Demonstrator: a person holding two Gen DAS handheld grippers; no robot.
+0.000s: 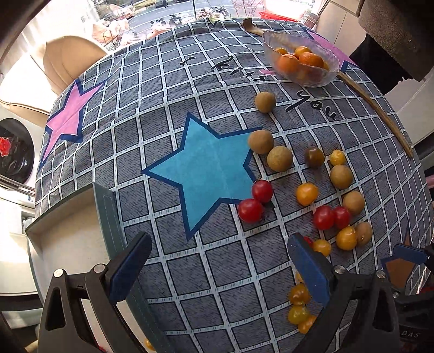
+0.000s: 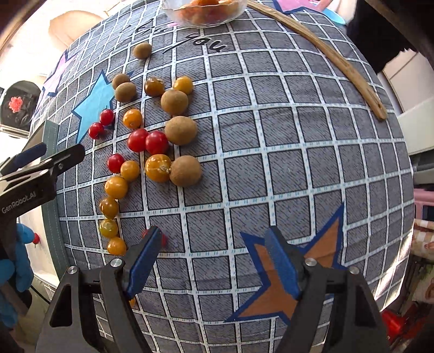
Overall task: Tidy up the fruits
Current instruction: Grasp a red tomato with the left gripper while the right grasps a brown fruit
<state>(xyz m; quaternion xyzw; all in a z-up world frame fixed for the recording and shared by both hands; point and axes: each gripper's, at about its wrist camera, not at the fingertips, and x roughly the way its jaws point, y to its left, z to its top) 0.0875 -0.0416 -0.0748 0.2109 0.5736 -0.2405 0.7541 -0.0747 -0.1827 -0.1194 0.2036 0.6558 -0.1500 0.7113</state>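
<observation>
A: So, what did the left wrist view show?

B: The left claw pointed steeply down over the surface, its jaws spread wide with only checked cloth between them. Loose fruits lay to its right: brown longans, red tomatoes beside a blue star, and yellow tomatoes farther right. A few yellow ones sat half hidden behind the right finger.

A: And the bowl?

B: A glass bowl stood at the far edge, well apart from the loose fruits, with orange fruits inside. A thin wooden stick curved along the surface's right edge beside it.

A: Then the right wrist view?

B: The right claw pointed straight down, jaws parted and gripping nothing, bare cloth between them. An orange star lay under its right finger. A red tomato peeked out just behind the left finger.

A: Where were the fruits there?

B: Clustered up and left of the claw: longans, red tomatoes, and a chain of yellow tomatoes running down toward the left finger. The bowl was cut off at the top edge. The left claw entered from the left, with a blue glove below it.
</observation>
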